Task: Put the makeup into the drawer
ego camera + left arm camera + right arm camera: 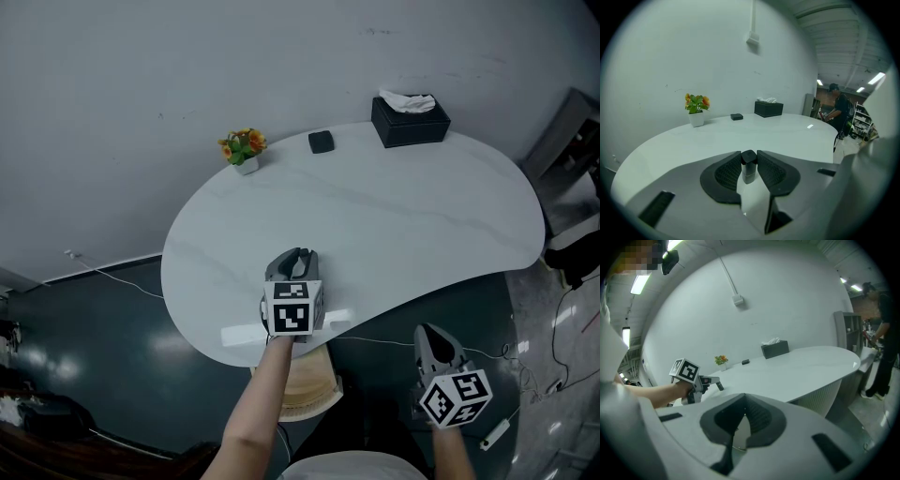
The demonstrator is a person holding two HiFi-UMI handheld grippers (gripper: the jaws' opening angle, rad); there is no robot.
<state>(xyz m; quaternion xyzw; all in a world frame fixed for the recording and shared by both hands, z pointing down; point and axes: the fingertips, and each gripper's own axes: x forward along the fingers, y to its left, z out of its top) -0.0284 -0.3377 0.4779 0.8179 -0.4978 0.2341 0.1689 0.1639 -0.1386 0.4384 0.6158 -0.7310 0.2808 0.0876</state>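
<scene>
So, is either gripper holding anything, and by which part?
The left gripper pinches a small grey makeup tube with a black cap, at the cap; the right gripper holds nothing.

The left claw (298, 255), grey with a black-and-white marker cube at its back, was held forward on a bare left forearm (255, 412) and tilted downward. Its black ribbed pads (726, 172) pressed from both sides on a small silver makeup tube with a black cap (748, 165). The right claw (433, 331), built alike, hung nearer the body, also tilted downward, its jaws closed tip to tip and empty.
</scene>
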